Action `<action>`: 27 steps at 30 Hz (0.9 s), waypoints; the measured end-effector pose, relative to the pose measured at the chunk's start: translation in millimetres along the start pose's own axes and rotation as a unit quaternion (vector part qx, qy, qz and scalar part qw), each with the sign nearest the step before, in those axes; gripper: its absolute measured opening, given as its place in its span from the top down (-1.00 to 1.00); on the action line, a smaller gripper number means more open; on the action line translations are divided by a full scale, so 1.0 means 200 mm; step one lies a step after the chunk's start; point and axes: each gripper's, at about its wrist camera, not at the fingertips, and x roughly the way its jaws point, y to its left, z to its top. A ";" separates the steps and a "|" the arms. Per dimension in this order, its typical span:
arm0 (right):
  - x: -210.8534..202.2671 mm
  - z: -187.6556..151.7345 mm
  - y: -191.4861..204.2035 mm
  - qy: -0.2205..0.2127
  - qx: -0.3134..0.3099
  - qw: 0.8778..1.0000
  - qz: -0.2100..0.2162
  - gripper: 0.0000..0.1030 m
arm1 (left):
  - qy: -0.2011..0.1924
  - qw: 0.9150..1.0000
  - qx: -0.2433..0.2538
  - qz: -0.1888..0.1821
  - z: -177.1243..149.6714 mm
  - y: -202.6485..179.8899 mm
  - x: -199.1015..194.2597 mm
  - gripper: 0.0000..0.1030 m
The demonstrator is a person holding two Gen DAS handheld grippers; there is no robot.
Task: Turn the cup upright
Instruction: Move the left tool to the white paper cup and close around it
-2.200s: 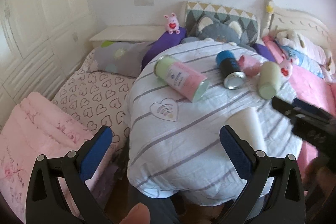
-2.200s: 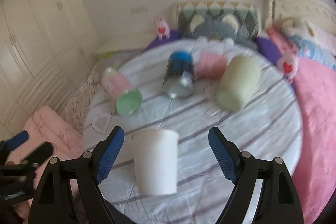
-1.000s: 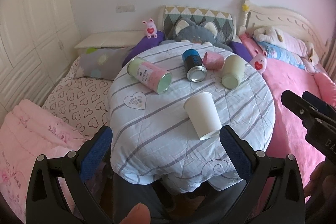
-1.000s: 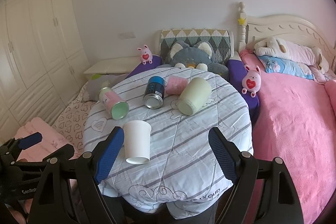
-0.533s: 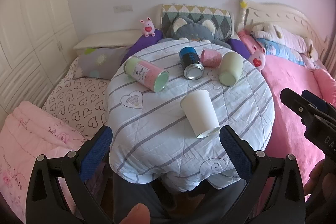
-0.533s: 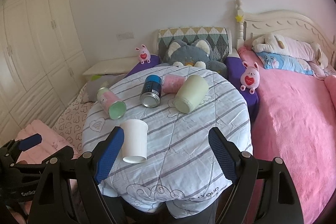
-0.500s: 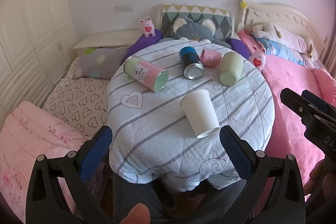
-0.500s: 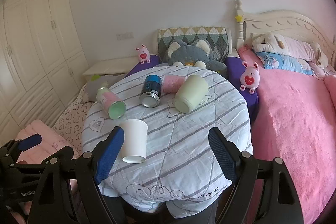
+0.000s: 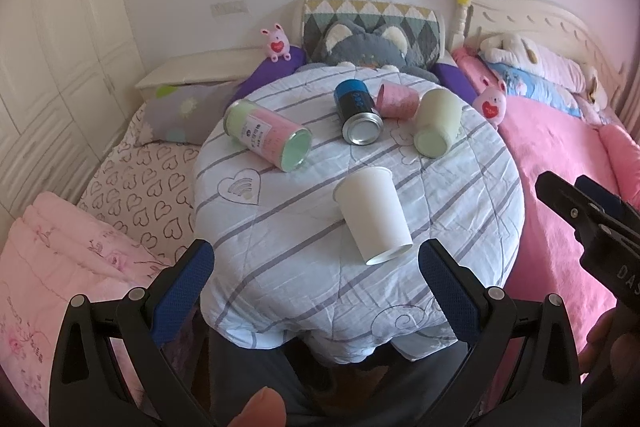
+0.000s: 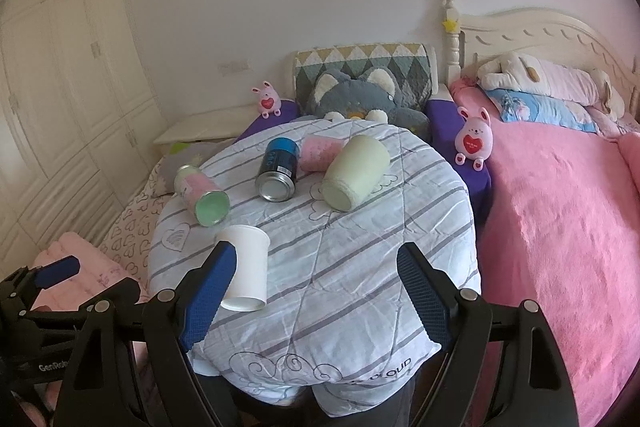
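A white paper cup (image 9: 374,217) stands upright on the round table (image 9: 280,247) covered with a striped quilt, near its front; it also shows in the right wrist view (image 10: 246,267). My left gripper (image 9: 316,291) is open and empty, back from the table's front edge. My right gripper (image 10: 316,291) is open and empty, also short of the table, with the white cup just beyond its left finger (image 10: 208,291). Neither gripper touches the cup.
Lying on the table: a pink-green canister (image 9: 268,135), a blue can (image 9: 358,111), a pink cup (image 9: 398,101), a pale green cup (image 9: 436,123). A pink bed (image 10: 560,207) is on the right, pink folded bedding (image 9: 60,267) on the left, pillows and plush toys behind.
Both grippers have pulled back from the table over the last two seconds; the white cup stays standing where it was. In the last half second almost nothing moved.
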 end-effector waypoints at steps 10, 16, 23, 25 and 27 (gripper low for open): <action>0.13 0.01 -0.13 0.017 0.023 1.000 -0.001 -0.63 | 0.058 0.998 -0.016 -0.025 0.08 -0.09 0.27 -1.00; 0.26 0.01 -0.19 0.041 0.031 0.999 -0.004 -0.63 | 0.106 0.993 -0.038 -0.034 0.11 -0.12 0.52 -1.00; 0.42 0.03 -0.24 0.069 0.034 0.997 -0.003 -0.63 | 0.157 0.985 -0.063 -0.042 0.12 -0.14 0.75 -1.00; 0.47 0.04 -0.24 0.077 0.031 0.997 0.000 -0.63 | 0.165 0.983 -0.071 -0.048 0.12 -0.15 0.79 -1.00; 0.51 0.05 -0.24 0.082 0.029 0.996 0.002 -0.63 | 0.173 0.980 -0.076 -0.054 0.13 -0.16 0.83 -1.00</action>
